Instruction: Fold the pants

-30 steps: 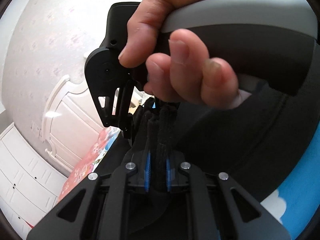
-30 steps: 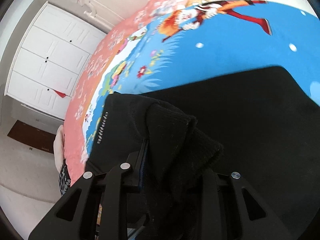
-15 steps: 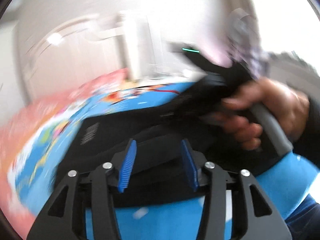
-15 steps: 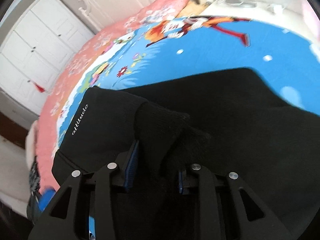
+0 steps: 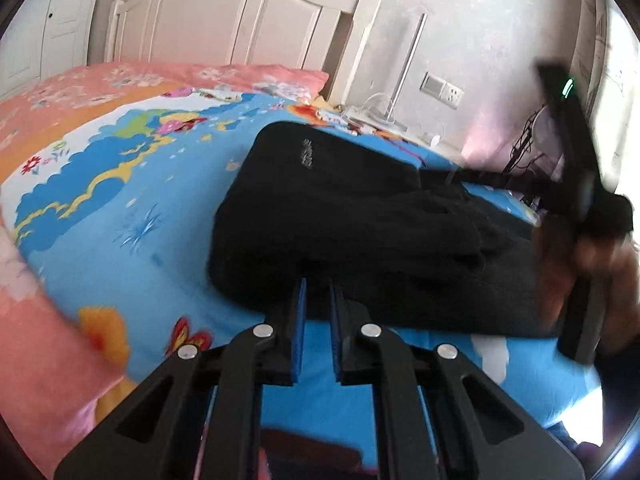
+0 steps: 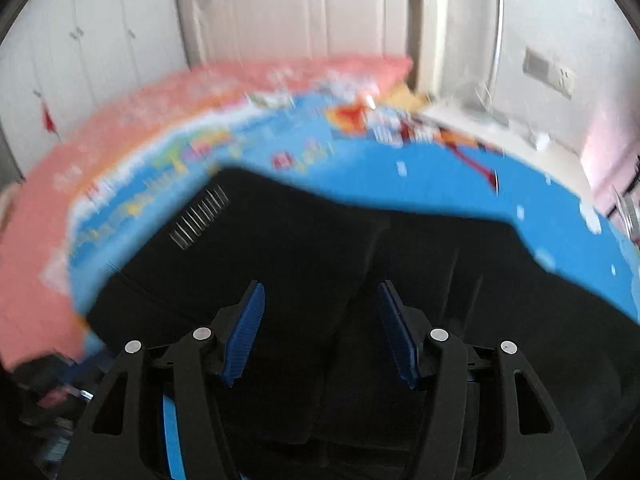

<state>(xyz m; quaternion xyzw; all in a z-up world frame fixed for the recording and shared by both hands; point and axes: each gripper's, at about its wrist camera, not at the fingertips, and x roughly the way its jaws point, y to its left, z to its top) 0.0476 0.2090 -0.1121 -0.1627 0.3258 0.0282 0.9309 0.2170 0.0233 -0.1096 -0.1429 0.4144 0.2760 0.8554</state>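
Since the black knit pants [image 5: 360, 216] lie folded on the cartoon bedsheet [image 5: 132, 216], limp, light and floppy, the left gripper [image 5: 318, 300], just closing, is nearly shut and empty; the right gripper [image 6: 320, 320], just opening, gapes above them. Grip doubled edges.

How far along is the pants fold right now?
Done: the black pants lie doubled over on the blue bedsheet, cuffs on top. In hand: nothing; left gripper shut and empty, right gripper just opened off the cloth. Left: possibly another fold or smoothing.
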